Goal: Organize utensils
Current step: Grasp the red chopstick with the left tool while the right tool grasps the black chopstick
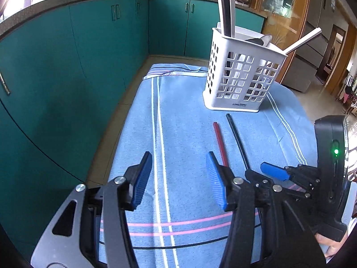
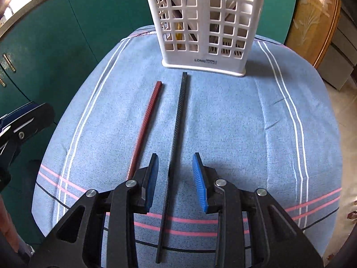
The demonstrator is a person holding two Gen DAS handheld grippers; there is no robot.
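Observation:
A red chopstick (image 2: 146, 125) and a black chopstick (image 2: 176, 138) lie side by side on the blue striped cloth (image 2: 234, 122), pointing at a white slotted utensil holder (image 2: 205, 22). My right gripper (image 2: 175, 179) is open, its jaws on either side of the black chopstick's near part. My left gripper (image 1: 178, 178) is open and empty over the cloth, left of the red chopstick (image 1: 219, 144). The holder (image 1: 241, 76) holds several utensils. The right gripper (image 1: 273, 170) shows at the black chopstick (image 1: 237, 141).
Teal cabinets (image 1: 67, 67) run along the left and back. A wooden door frame and a grey appliance (image 1: 301, 73) stand at the right. The cloth's edges drop off at left and right.

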